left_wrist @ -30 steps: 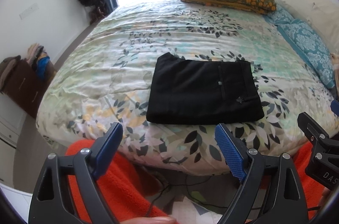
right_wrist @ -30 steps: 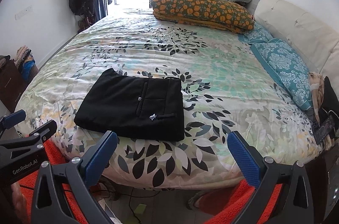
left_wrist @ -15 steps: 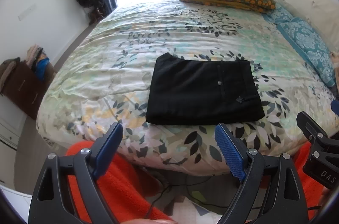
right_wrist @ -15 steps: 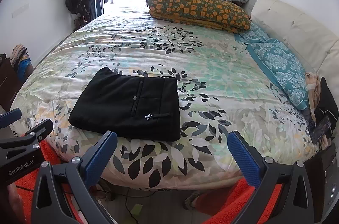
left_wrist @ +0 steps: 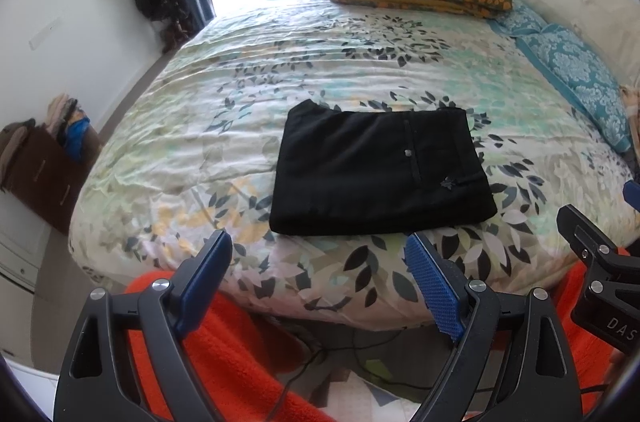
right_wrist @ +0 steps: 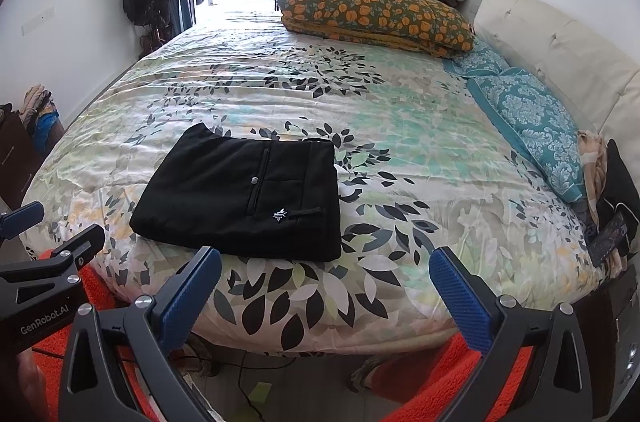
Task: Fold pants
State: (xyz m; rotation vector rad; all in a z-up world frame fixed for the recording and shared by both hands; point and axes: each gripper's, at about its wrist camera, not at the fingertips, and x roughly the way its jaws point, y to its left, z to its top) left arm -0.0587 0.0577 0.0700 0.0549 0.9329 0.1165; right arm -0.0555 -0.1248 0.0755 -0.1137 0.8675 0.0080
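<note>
The black pants (left_wrist: 380, 170) lie folded into a flat rectangle near the front edge of the bed, back pocket and button up. They also show in the right wrist view (right_wrist: 248, 198). My left gripper (left_wrist: 318, 266) is open and empty, held off the bed's front edge below the pants. My right gripper (right_wrist: 324, 282) is open and empty, also off the front edge, to the right of the pants. Neither touches the fabric. The right gripper's body shows at the right edge of the left wrist view (left_wrist: 600, 262).
The bed (right_wrist: 400, 126) has a leaf-print cover. An orange-flowered pillow (right_wrist: 372, 14) and teal pillows (right_wrist: 536, 114) lie at the far and right sides. A cream headboard (right_wrist: 560, 50) is on the right. Orange fabric (left_wrist: 224, 354) and cables are below. A dresser (left_wrist: 44, 174) stands left.
Both grippers have drawn slightly back and up from the bed, so the pants sit a little lower and further off. The pants have not moved. Both grippers stay open.
</note>
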